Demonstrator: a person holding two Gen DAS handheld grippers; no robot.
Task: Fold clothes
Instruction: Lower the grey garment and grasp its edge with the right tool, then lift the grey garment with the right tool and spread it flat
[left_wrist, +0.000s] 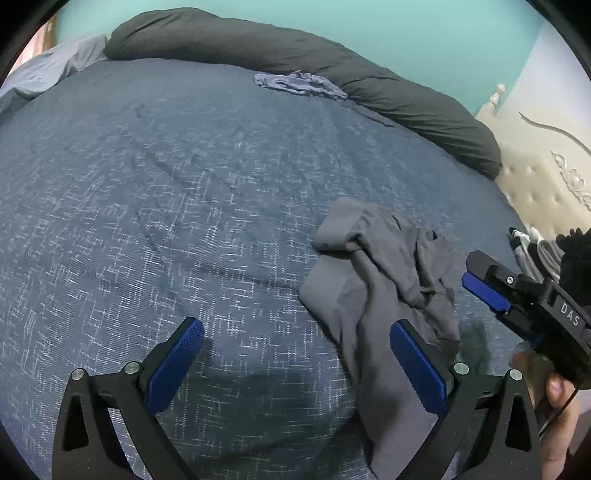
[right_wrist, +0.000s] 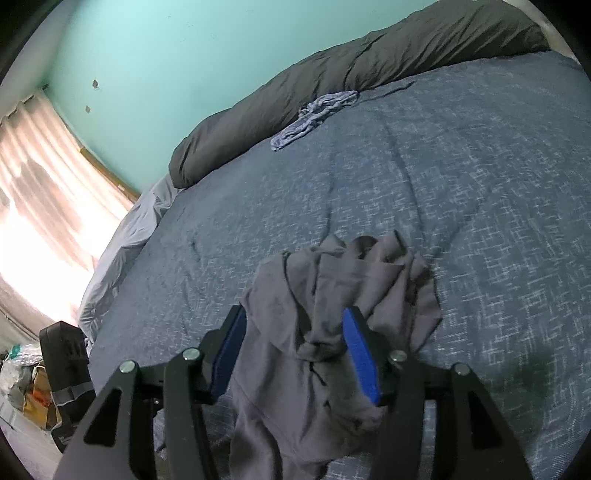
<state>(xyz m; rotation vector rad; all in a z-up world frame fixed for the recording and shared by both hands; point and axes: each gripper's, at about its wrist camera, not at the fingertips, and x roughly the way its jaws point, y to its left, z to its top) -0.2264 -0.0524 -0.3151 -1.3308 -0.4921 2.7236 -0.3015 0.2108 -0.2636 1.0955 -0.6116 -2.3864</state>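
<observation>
A crumpled grey garment (left_wrist: 388, 266) lies on the blue patterned bedspread (left_wrist: 147, 184), one part trailing toward the near edge. My left gripper (left_wrist: 295, 328) hovers wide open over bare bedspread; its right finger (left_wrist: 413, 354) overlaps the garment's near part and nothing sits between the pads. In the right wrist view the grey garment (right_wrist: 332, 295) lies bunched between the fingers of my right gripper (right_wrist: 295, 317), whose jaws stand apart without pinching the cloth. From the left wrist view the right gripper (left_wrist: 469, 269) sits at the garment's right edge, held by a hand (left_wrist: 557, 406).
A dark grey rolled duvet (left_wrist: 295, 62) runs along the bed's far side, with a small light-blue garment (left_wrist: 299, 85) beside it. A beige tufted headboard (left_wrist: 535, 184) and striped clothes (left_wrist: 535, 251) are at the right. A curtained window (right_wrist: 44, 177) and a black box (right_wrist: 66, 354) stand beyond the bed.
</observation>
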